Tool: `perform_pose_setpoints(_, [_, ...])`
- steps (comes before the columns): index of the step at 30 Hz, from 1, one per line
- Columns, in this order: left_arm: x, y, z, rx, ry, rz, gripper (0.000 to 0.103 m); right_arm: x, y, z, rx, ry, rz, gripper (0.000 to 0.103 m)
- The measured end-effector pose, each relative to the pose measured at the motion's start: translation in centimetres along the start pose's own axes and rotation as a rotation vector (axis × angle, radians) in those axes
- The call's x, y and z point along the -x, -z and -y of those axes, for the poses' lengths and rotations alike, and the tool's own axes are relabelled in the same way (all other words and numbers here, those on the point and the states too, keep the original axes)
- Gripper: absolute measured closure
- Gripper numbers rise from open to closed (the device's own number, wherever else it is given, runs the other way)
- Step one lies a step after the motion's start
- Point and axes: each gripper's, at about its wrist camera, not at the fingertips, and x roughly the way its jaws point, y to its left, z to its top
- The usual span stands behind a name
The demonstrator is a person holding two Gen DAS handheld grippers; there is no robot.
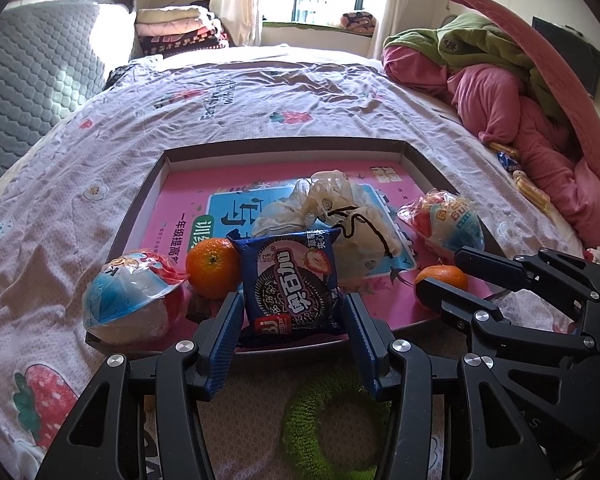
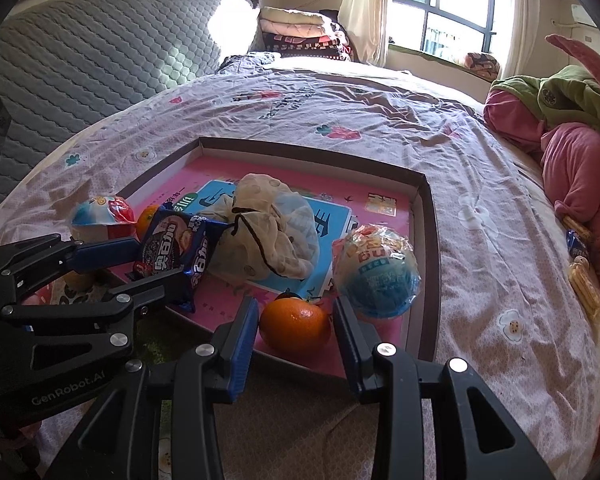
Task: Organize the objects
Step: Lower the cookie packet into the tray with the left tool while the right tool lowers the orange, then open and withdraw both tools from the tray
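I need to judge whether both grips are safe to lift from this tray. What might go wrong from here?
1. The left gripper pinches the cookie packet by its soft sides; the crinkly wrapper may slip or crush the biscuits.
2. The right gripper holds a round orange near the tray's edge; it may roll out onto the bedsheet.
3. The wrapped bun touches the right finger and may get nudged.
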Motion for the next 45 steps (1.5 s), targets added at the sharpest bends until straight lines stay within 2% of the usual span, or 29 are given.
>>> perform_pose_setpoints(23, [2.6,0.1,0.0,-0.009,0.013,0.056,0.05,1.4,-0.1,-0.3,-0.007,-0.001,0.029,0.056])
perform_pose_setpoints(31, [4.4,0.1,-0.3,-0.006,0.013,0.096,0.049,2.7,-0.2,-0.3,-0.011,-0.003,0.069,0.052])
perform_pose_setpoints(39, [6.7,0.3,-1.5,-0.002,0.005,0.141,0.047,4.2,-0.4,-0.8,-0.009,-0.017,0.111,0.051])
perform_pose_setpoints(45, [8.9,0.6,-3.8,0.018,-0.008,0.183,0.047,5.3,-0.4,-1.2,-0.005,-0.034,0.134,0.048])
